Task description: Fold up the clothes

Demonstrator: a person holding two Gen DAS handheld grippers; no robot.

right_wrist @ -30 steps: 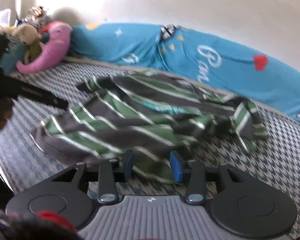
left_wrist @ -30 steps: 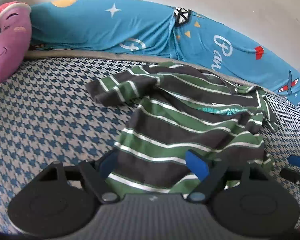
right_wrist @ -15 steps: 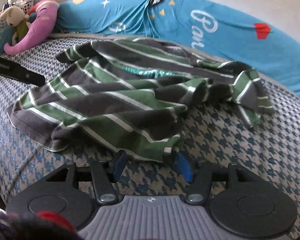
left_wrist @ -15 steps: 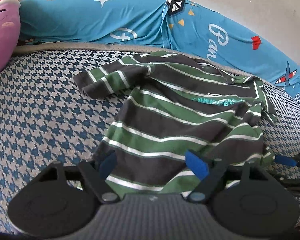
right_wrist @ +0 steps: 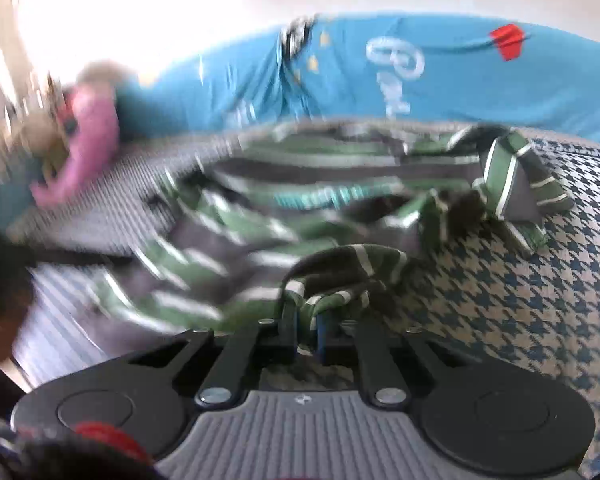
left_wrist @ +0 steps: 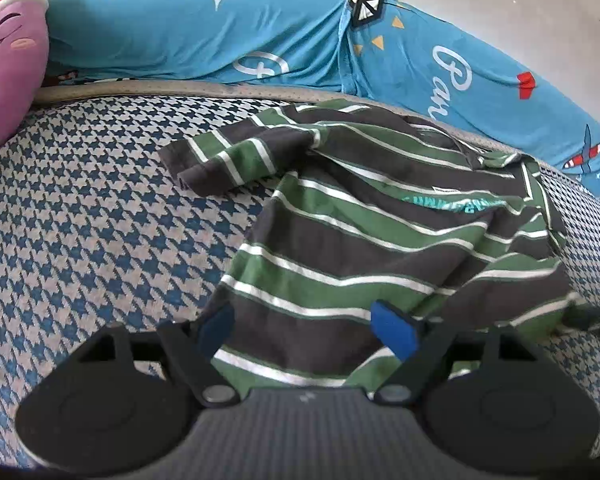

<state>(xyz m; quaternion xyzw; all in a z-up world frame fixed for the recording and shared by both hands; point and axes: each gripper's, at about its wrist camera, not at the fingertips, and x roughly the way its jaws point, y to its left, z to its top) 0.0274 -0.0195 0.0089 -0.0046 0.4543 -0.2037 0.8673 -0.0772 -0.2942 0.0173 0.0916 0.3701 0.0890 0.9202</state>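
Shirt (left_wrist: 380, 240) rumpled, green/grey stripes; right claw (right_wrist: 306, 334) pinches hem, left claw (left_wrist: 306, 330) wide.

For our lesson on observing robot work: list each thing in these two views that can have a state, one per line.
Striped shirt: unfolded, rumpled on the bed, hem corner pinched.
Left claw: open, over the shirt's hem.
Right claw: shut on the shirt's corner.
Blue quilt: bunched along the wall.

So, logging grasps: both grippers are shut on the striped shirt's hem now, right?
Not both. The right gripper is shut on the striped shirt, as the right wrist view shows; the left gripper is open over the hem in the left wrist view.
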